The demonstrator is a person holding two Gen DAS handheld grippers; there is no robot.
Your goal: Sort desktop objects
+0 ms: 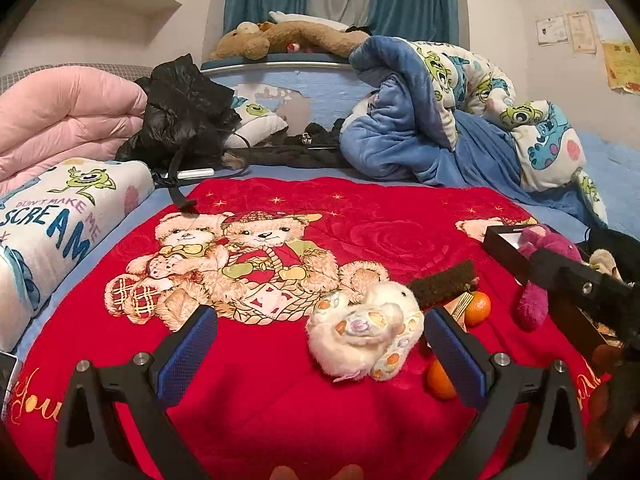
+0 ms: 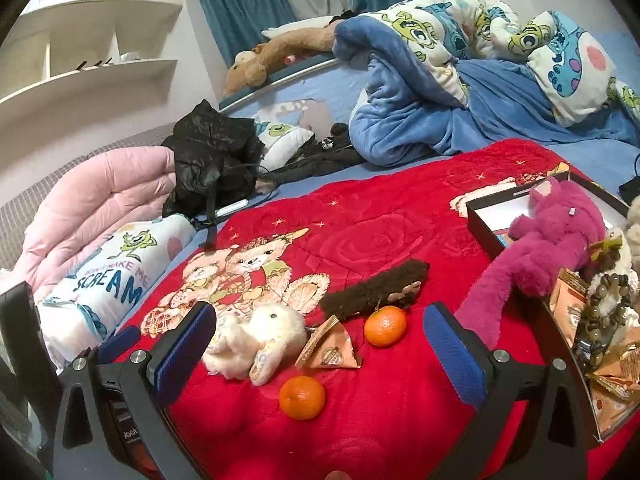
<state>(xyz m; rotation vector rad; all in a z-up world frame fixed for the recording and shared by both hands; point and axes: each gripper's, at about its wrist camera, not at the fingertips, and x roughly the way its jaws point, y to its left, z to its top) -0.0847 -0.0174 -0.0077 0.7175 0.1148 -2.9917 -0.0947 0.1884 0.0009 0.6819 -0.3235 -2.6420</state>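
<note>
Red teddy-bear blanket (image 2: 384, 216) covers the bed, with a rumpled blue cartoon quilt (image 2: 460, 60), a pink duvet (image 2: 100, 200) and a black jacket (image 2: 212, 152) piled along its far edge. Both grippers hover above the blanket with fingers spread wide and nothing between them: the left gripper (image 1: 320, 356) and the right gripper (image 2: 320, 352). A white plush bunny (image 2: 256, 340) lies near the middle, just inside the left gripper's right finger (image 1: 452, 356), which hides much of one orange behind it. Right wrist view shows what that finger covers: two oranges, the near orange (image 2: 302, 397) and the far orange (image 2: 385, 326), with a triangular snack packet (image 2: 334, 350) between bunny and far orange, and a brown fuzzy toy (image 2: 376, 290) just behind. At the right stands a black box (image 2: 480, 216) with a magenta plush (image 2: 552, 248) draped over its rim; beads and snack packets inside it show only in the right view
</note>
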